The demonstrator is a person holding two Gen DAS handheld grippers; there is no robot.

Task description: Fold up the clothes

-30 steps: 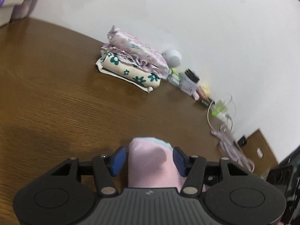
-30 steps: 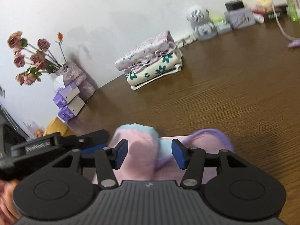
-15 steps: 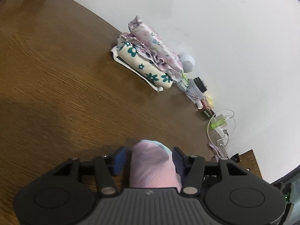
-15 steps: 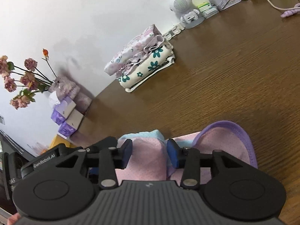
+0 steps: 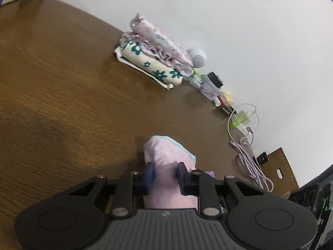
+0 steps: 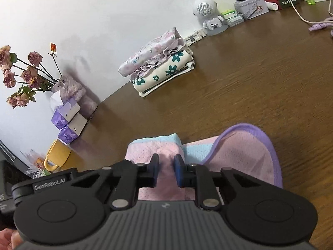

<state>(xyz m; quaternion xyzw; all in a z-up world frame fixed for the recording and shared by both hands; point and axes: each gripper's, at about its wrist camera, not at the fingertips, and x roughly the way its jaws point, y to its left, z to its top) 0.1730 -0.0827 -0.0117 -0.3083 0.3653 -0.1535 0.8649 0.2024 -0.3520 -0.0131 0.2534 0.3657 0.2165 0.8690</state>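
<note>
A pink mesh garment [image 5: 164, 154] with light blue and purple trim lies on the brown table [image 5: 62, 87], close in front of both grippers. My left gripper [image 5: 165, 174] is closing, and a bunched fold of the pink cloth is squeezed between its blue pads. In the right wrist view the same garment [image 6: 239, 156] spreads to the right, its purple-edged opening facing up. My right gripper [image 6: 166, 166] is closing too, pinching a ridge of the pink cloth between its pads. The left gripper's black body [image 6: 47, 185] sits just to the left.
A stack of folded floral clothes [image 6: 160, 66] rests by the white wall. Along the wall stand a white speaker figure [image 6: 205, 10], a tin [image 6: 250, 9], small boxes and cables [image 5: 249, 158]. Tissue boxes [image 6: 68, 120] and dried roses [image 6: 22, 75] stand left.
Both pairs of jaws have narrowed from wide apart onto the pink cloth, which now bunches between the pads. Both views have tilted a little.
</note>
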